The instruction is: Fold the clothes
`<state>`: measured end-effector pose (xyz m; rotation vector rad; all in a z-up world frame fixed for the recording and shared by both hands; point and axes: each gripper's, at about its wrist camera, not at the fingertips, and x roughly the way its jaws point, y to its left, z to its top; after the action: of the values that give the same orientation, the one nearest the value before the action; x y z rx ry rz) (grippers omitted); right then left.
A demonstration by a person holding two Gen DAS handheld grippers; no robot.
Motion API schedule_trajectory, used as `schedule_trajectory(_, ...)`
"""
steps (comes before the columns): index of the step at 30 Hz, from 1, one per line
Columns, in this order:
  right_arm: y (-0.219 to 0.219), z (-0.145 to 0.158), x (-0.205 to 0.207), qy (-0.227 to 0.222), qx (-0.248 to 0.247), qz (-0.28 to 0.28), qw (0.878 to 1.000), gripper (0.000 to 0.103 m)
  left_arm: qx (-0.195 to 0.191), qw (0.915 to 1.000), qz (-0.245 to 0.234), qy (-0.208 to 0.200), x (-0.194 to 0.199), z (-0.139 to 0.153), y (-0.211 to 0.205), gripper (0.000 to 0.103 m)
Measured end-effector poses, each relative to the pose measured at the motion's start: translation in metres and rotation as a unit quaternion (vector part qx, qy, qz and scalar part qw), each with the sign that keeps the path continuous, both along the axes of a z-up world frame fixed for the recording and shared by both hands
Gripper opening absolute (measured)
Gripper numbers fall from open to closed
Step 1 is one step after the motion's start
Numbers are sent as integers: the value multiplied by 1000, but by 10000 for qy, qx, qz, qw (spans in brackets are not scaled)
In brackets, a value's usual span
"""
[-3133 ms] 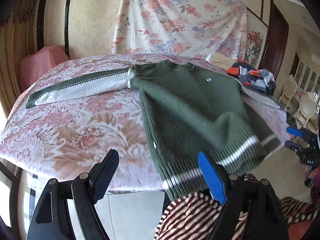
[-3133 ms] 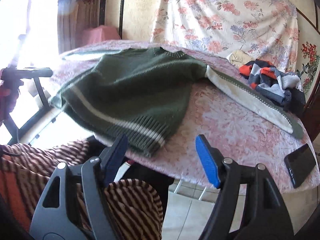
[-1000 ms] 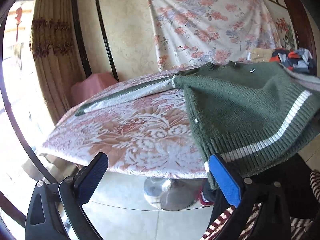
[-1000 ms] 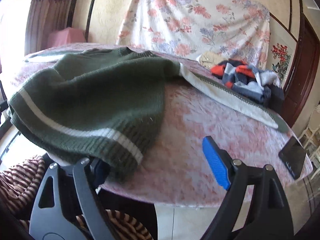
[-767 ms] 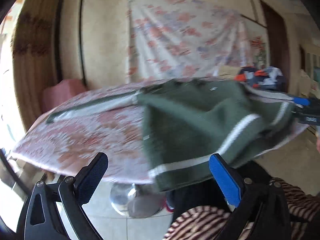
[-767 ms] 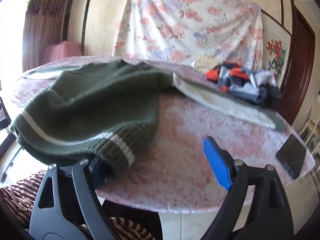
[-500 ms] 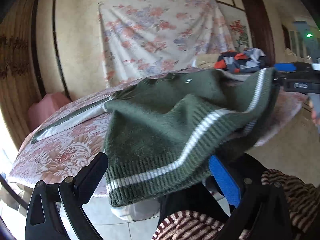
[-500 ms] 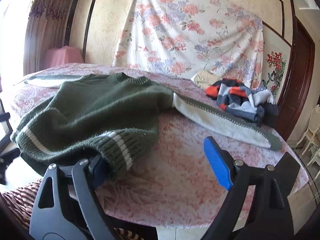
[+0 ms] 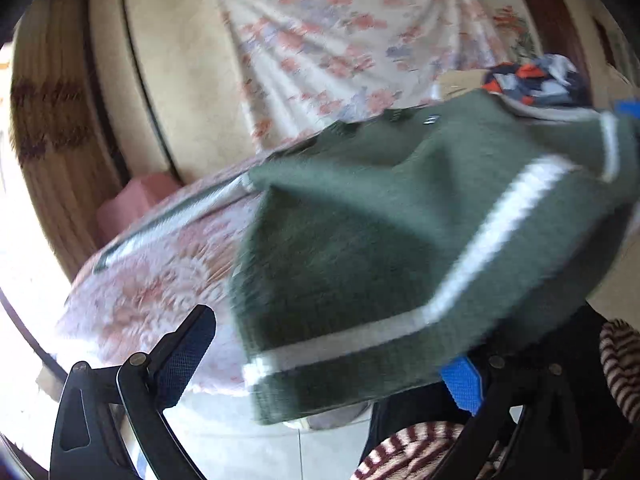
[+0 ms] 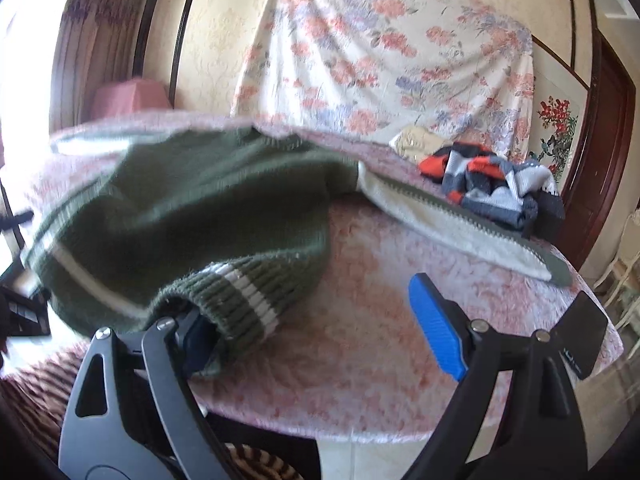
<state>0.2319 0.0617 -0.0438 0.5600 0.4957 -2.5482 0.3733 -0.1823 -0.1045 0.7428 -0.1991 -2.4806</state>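
A dark green knit sweater [image 9: 380, 220] with a white stripe near its hem lies on the round table [image 9: 152, 280], and its lower hem is lifted off the front edge. My left gripper [image 9: 320, 344] is open; the hem drapes over its blue right finger [image 9: 460, 380]. In the right wrist view the sweater [image 10: 200, 200] bunches toward the collar. My right gripper [image 10: 308, 304] is open too, with its left finger [image 10: 192, 336] tucked inside the ribbed hem. One cream sleeve [image 10: 460, 228] stretches right, the other sleeve [image 9: 172, 220] left.
A pile of orange, grey and navy clothes [image 10: 492, 184] sits at the table's back right. A dark phone [image 10: 584, 332] lies near the right edge. The person's striped clothing [image 9: 616, 360] is close below. A floral sheet [image 10: 380, 60] hangs on the wall behind.
Both grippers have hooked the sweater's hem on one finger each and raised it. The hem is carried forward over the sweater's body toward the collar.
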Motion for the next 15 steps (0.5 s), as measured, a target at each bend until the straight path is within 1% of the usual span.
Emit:
schedule_trajectory(3, 2, -15, 2, 43, 273, -155, 9995, 89, 3, 9990, 420, 130, 8, 4, -21, 103)
schedule_trajectory(5, 9, -16, 0, 31, 119, -281, 9995, 92, 5, 9973, 700, 217, 13, 7, -35, 103)
schedule_trajectory(8, 11, -17, -3, -15, 39, -402, 9992, 93, 8, 9931, 1119, 347, 20, 11, -56, 103)
schedule_trajectory(9, 11, -18, -3, -16, 20, -406, 9992, 93, -86, 9925, 1118, 496, 24, 11, -55, 103)
schedule_trajectory(12, 9, -16, -1, 280, 167, -510, 9982, 93, -380, 9913, 1137, 546, 23, 14, -58, 103)
schedule_trajectory(15, 13, -8, -1, 641, 241, -752, 9948, 93, -548, 9870, 1298, 769, 31, 35, -70, 103)
